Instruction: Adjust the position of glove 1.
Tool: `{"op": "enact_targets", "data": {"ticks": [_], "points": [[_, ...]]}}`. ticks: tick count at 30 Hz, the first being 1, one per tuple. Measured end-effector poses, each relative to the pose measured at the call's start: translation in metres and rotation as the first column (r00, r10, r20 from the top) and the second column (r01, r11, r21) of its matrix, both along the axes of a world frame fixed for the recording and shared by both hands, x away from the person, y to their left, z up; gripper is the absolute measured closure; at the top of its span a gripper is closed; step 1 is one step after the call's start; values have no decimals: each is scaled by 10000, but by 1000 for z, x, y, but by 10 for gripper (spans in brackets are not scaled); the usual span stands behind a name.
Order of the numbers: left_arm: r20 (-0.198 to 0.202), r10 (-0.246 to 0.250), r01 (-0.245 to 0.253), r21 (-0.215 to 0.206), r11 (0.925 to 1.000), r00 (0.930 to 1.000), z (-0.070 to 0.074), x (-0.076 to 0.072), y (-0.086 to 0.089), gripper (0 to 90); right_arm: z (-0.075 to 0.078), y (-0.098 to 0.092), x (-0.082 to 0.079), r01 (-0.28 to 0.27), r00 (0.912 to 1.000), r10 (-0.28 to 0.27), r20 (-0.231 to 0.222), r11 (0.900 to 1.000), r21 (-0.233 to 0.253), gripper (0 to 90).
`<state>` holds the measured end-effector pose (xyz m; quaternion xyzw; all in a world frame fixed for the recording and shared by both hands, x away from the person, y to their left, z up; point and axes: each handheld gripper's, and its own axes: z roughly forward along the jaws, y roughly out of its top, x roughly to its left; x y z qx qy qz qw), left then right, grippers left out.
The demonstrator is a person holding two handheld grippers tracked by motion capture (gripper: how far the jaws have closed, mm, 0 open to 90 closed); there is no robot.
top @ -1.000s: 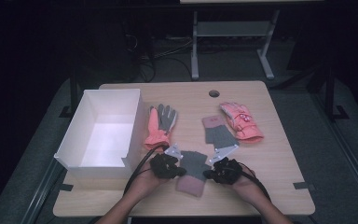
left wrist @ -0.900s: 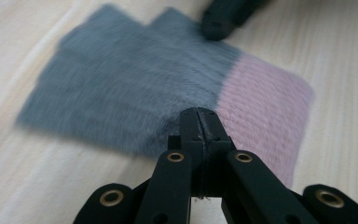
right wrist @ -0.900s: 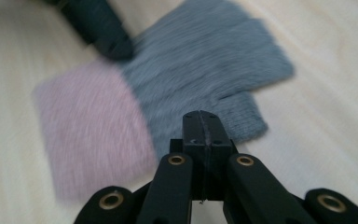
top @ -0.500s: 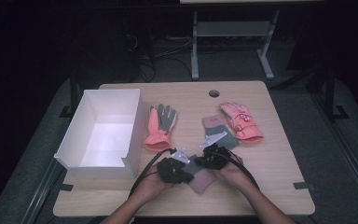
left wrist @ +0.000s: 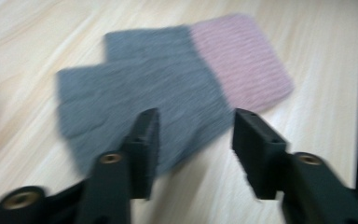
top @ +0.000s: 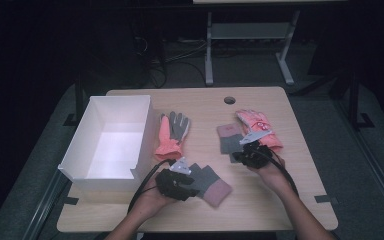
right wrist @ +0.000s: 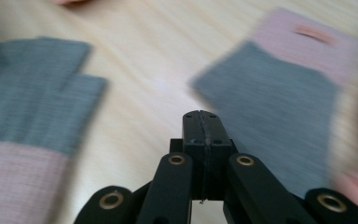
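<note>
Grey-pink mitten (left wrist: 168, 88) is seen flat just ahead of the left gripper (left wrist: 193, 140), jaws spread, nothing held; right gripper (right wrist: 201, 122) is clamped empty.

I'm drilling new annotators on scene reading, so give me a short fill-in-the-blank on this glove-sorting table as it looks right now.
1. The left tongs have their jaws ____ above the grey and pink fingerless glove.
2. The right tongs have their jaws ____, with nothing between them.
3. The white box stands at the table's ____ side in the high view.
4. The coral and grey glove lies beside the ____.

Missing words: open; shut; left; white box
</note>
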<state>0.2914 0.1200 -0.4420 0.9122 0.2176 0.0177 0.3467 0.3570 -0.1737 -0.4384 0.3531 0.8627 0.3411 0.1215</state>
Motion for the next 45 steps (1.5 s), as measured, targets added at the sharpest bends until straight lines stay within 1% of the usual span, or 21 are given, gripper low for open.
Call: {"op": "enact_targets", "data": {"ticks": [2, 3, 4, 5, 6, 7, 8, 12, 14, 18, 20, 21, 22, 26, 28, 35, 36, 38, 41, 42, 45], "points": [[-41, 116, -116, -49, 9999, 9999, -2, -4, 5, 407, 0, -13, 6, 329, 9995, -328, -29, 9993, 150, 900], [-13, 156, -156, -34, 9999, 9999, -2, -5, 6, 358, -1, -18, 9, 502, 9987, -501, -69, 9987, 101, 900], [-28, 544, -544, 3, 9985, 9985, -5, -11, 10, 298, -3, -22, 14, 558, 9984, -559, -56, 9984, -37, 900], [-28, 544, -544, 3, 9985, 9985, -5, -11, 10, 274, -3, -22, 14, 558, 9984, -559, -56, 9984, -37, 900], [10, 707, -707, 64, 9975, 9975, -6, -13, 12, 274, -6, -24, 18, 615, 9981, -616, -75, 9981, -78, 900], [-3, 811, -811, 94, 9967, 9967, -7, -15, 14, 231, -11, -26, 21, 719, 9970, -724, -275, 9972, -207, 900], [5, 877, -877, 58, 9961, 9961, -7, -17, 15, 223, -13, -26, 22, 684, 9974, -691, -187, 9970, -363, 900], [46, 978, -977, -72, 9952, 9952, -6, -16, 17, 211, -16, -27, 22, 709, 9971, -722, -221, 9960, -539, 900], [50, 946, -946, 56, 9955, 9955, -7, -16, 17, 211, -19, -26, 22, 738, 9966, -765, -299, 9938, -833, 900], [15, 876, -876, 24, 9962, 9962, -9, -16, 17, 211, -19, -26, 21, 738, 9965, -769, -330, 9936, -861, 900], [44, 889, -889, 60, 9960, 9960, -9, -15, 17, 211, -19, -27, 14, 597, 9971, -637, -416, 9941, -901, 900], [40, 874, -874, 48, 9962, 9962, -9, -15, 17, 211, -19, -27, 14, 597, 9971, -637, -416, 9941, -901, 900], [75, 870, -870, 38, 9962, 9962, -9, -15, 17, 211, -18, -28, 7, 522, 9969, -569, -536, 9949, -860, 900], [45, 913, -913, -9, 9958, 9958, -9, -16, 17, 211, -17, -30, -3, 397, 9975, -452, -537, 9942, -998, 900], [57, 833, -833, 77, 9965, 9965, -8, -15, 17, 211, -17, -33, -10, 333, 9974, -392, -598, 9947, -978, 900], [-6, 744, -743, 190, 9971, 9972, -9, -15, 18, 212, -16, -43, -41, 30, 9971, -103, -751, 9954, -955, 900], [27, 727, -727, 212, 9971, 9974, -9, -14, 18, 213, -16, -45, -50, 60, 9965, -138, -823, 9955, -949, 900], [-19, 733, -732, 224, 9971, 9973, -9, -14, 18, 216, -16, -48, -58, 52, 9972, -120, -733, 9957, -922, 900], [-8, 725, -724, 247, 9971, 9974, -9, -14, 18, 217, -16, -50, -67, 105, 9968, -175, -780, 9959, -894, 900], [-34, 825, -825, 113, 9965, 9966, -9, -15, 17, 217, -16, -52, -75, 96, 9968, -165, -776, 9960, -890, 900], [-49, 807, -806, 135, 9967, 9967, -9, -15, 16, 217, -16, -53, -84, 0, 9966, -69, -816, 9964, -842, 900]]}}
